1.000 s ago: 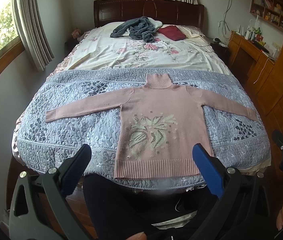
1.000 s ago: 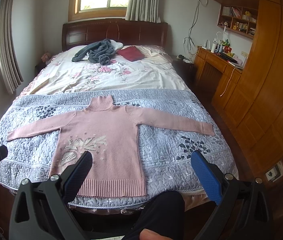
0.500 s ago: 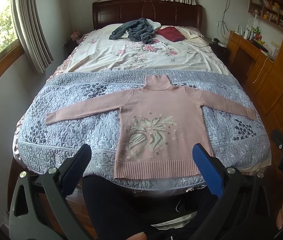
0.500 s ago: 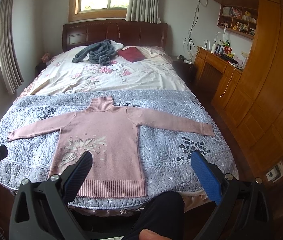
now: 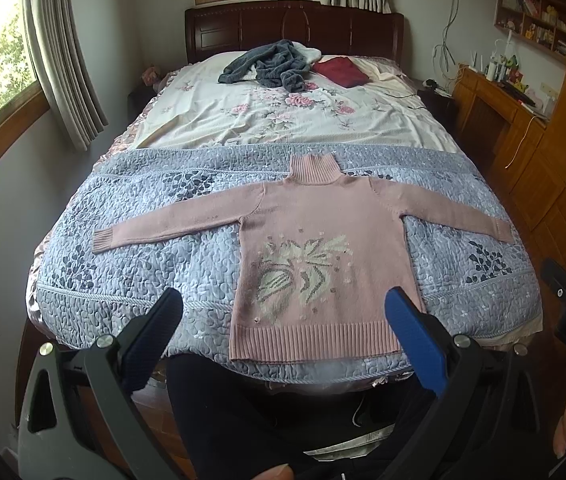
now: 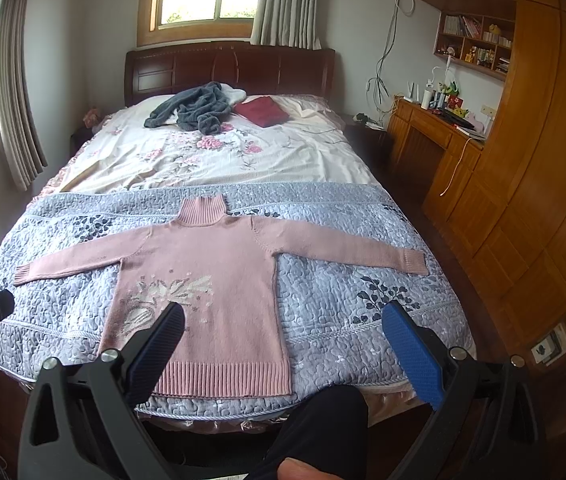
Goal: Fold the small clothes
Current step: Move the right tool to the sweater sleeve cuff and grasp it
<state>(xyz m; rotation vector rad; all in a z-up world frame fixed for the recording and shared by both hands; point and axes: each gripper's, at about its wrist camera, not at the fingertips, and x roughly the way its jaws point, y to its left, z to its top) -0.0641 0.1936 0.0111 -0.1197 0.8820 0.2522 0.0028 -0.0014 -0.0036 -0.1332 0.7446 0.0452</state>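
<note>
A pink turtleneck sweater with a pale leaf pattern on its front lies flat and face up on the grey-blue quilt, both sleeves spread out sideways, hem toward me. My left gripper hovers open above the foot of the bed, in front of the hem, with nothing between its blue pads. Over the same near edge, further right, my right gripper is open and holds nothing. Neither touches the sweater.
A crumpled dark grey garment and a folded dark red cloth lie near the wooden headboard on the floral sheet. A wooden desk and cabinets line the right side. The person's dark-trousered leg is at the bed's foot.
Both views have shifted only slightly. The sweater lies as before and both grippers stay open.
</note>
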